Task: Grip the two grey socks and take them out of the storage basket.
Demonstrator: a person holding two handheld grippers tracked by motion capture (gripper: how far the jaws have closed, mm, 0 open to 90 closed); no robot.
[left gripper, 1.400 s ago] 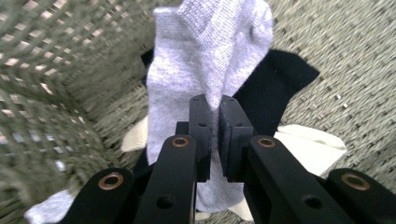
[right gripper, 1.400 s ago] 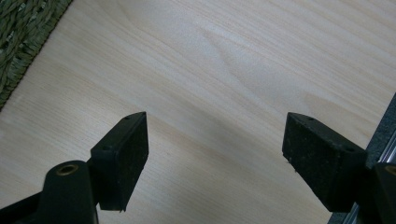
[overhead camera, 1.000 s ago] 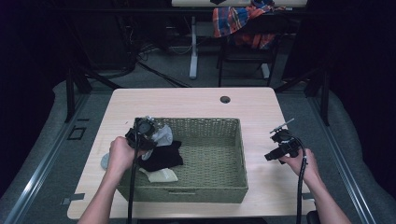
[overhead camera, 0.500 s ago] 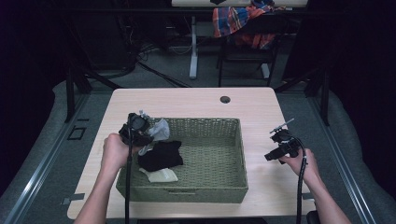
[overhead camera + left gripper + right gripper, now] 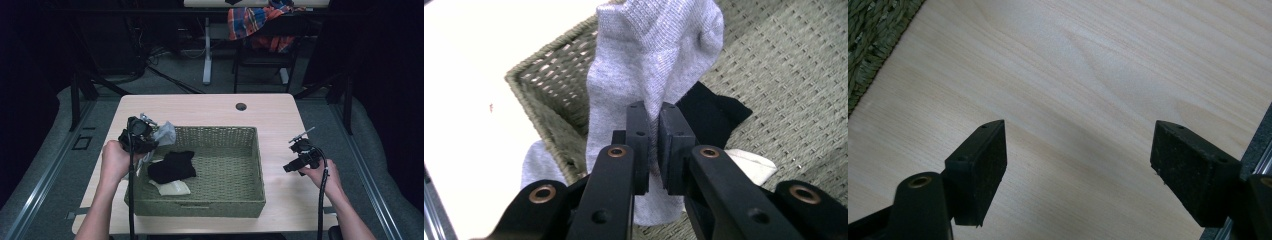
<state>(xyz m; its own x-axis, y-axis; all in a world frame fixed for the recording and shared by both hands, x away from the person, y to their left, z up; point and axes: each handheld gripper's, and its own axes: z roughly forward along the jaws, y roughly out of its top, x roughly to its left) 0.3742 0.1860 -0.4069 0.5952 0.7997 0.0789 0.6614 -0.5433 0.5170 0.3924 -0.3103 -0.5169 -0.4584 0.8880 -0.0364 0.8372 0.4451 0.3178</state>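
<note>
now the left gripper [image 5: 651, 150] has moved up and toward the left rim of the basket [image 5: 200, 205] compared with a second ago, carrying the grey sock [image 5: 654, 55] with it. the jaws are clamped tight on the sock's fabric, and the sock hangs across the basket's corner, partly outside over the table [image 5: 210, 107]. this suggests the sock is being lifted out of the basket. a black sock [image 5: 172, 167] and a pale sock [image 5: 172, 188] lie on the basket floor. the left hand [image 5: 115, 160] holds its gripper above the rim, angled down into the basket. the right gripper [image 5: 1078, 165] has kept its place over bare table right of the basket, jaws spread wide and empty
</note>
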